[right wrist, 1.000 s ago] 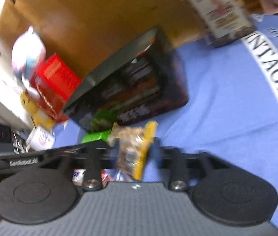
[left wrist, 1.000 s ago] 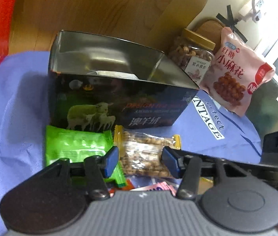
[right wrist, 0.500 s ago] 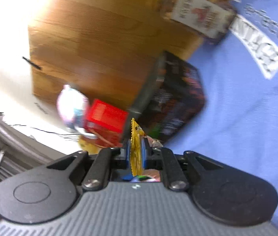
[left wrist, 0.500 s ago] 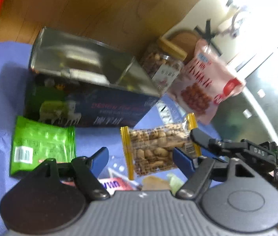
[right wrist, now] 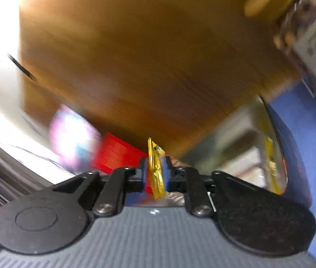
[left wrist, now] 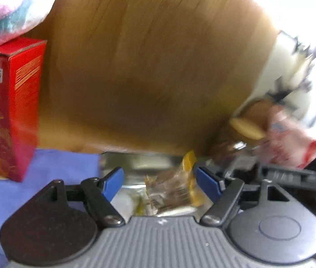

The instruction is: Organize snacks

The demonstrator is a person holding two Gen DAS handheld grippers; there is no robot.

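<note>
My right gripper (right wrist: 155, 173) is shut on the yellow edge of a clear peanut packet (right wrist: 155, 172) and holds it over the open metal tin (right wrist: 242, 138). In the left wrist view the same packet (left wrist: 175, 185) hangs above the tin's shiny inside (left wrist: 140, 163), between my left fingers. My left gripper (left wrist: 161, 178) is open and empty, just in front of the tin. The right gripper's body (left wrist: 287, 174) shows at the right of that view. Both views are blurred.
A red box (left wrist: 6, 111) stands at the left on the blue cloth (left wrist: 64, 163), with a pastel bag (left wrist: 10, 6) on top. A nut jar with a gold lid (right wrist: 309, 38) and a pink snack bag (left wrist: 292, 138) stand to the right. A wooden panel is behind.
My right gripper has carried the peanut packet up and over the tin. My left gripper has tilted up and moved closer to the tin, so the green packet has dropped out of view.
</note>
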